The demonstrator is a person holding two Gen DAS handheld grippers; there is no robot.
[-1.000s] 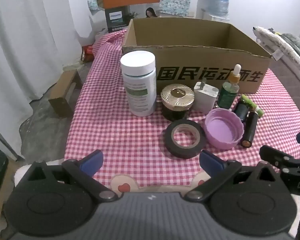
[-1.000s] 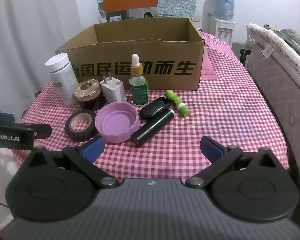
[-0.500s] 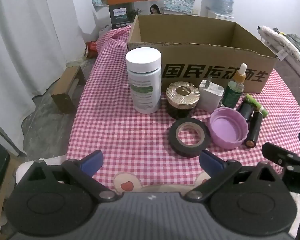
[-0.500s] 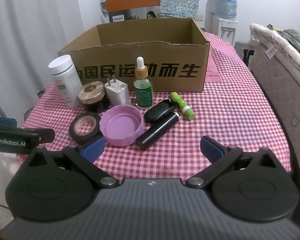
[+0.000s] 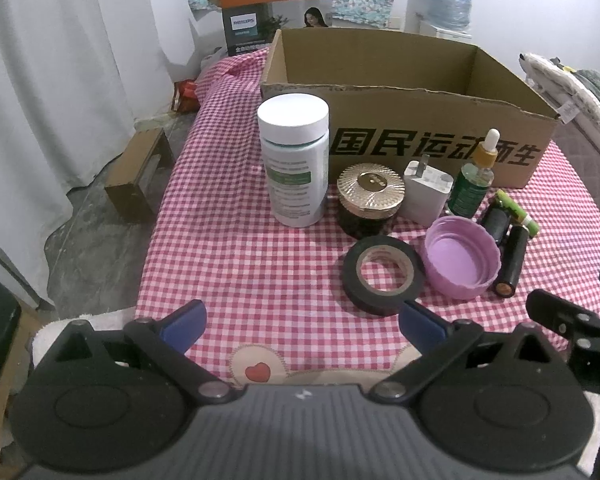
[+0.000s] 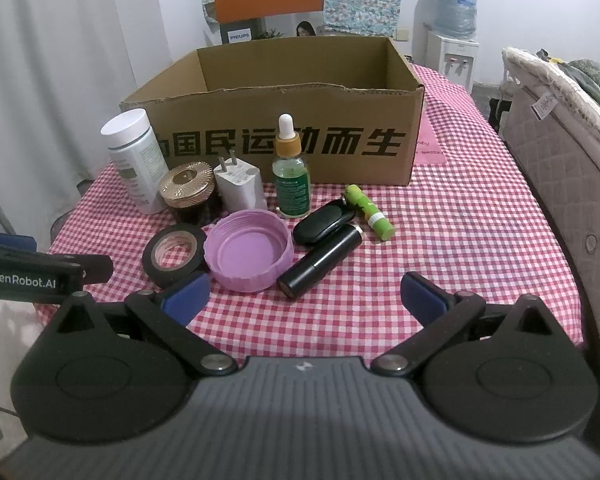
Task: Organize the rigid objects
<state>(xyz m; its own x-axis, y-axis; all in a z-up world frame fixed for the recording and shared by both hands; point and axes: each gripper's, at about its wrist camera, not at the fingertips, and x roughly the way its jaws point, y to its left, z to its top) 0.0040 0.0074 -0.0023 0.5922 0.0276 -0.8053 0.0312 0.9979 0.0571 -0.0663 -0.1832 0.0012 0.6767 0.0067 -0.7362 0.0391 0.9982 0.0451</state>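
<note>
**Both grippers spread and empty before a row of small items**

The left gripper (image 5: 300, 322) hangs over the near edge of the worktop (image 5: 240, 272), which wears a red-and-white checked cloth; its blue-tipped fingers (image 5: 182, 322) stand wide apart with nothing between them. The right gripper (image 6: 304, 294) is likewise spread and holds nothing.

In the right wrist view, an open brown cardboard box printed with black characters (image 6: 300, 112) sits at 12 o'clock. The small objects stand in a cluster just in front of its printed wall. At 10 o'clock is a tall white plastic bottle with a white cap and green label (image 6: 135, 160). Just right of it is a dark jar with a ribbed gold lid (image 6: 188, 188), then a white plug adapter with its prongs up (image 6: 240, 186), then a green glass dropper bottle with a white bulb (image 6: 291, 174), upright.

Nearer the gripper, a roll of black tape (image 6: 174, 250) lies flat at 11 o'clock, touching an upturned lilac plastic lid (image 6: 249, 254). Right of the lid lie a glossy black oval case (image 6: 322, 222) and a black cylindrical tube (image 6: 320, 262) on its side, with a lime-green stick (image 6: 368, 210) at 1 o'clock, just beside the case.

The left gripper's black body shows at the 9 o'clock edge of this view.
</note>
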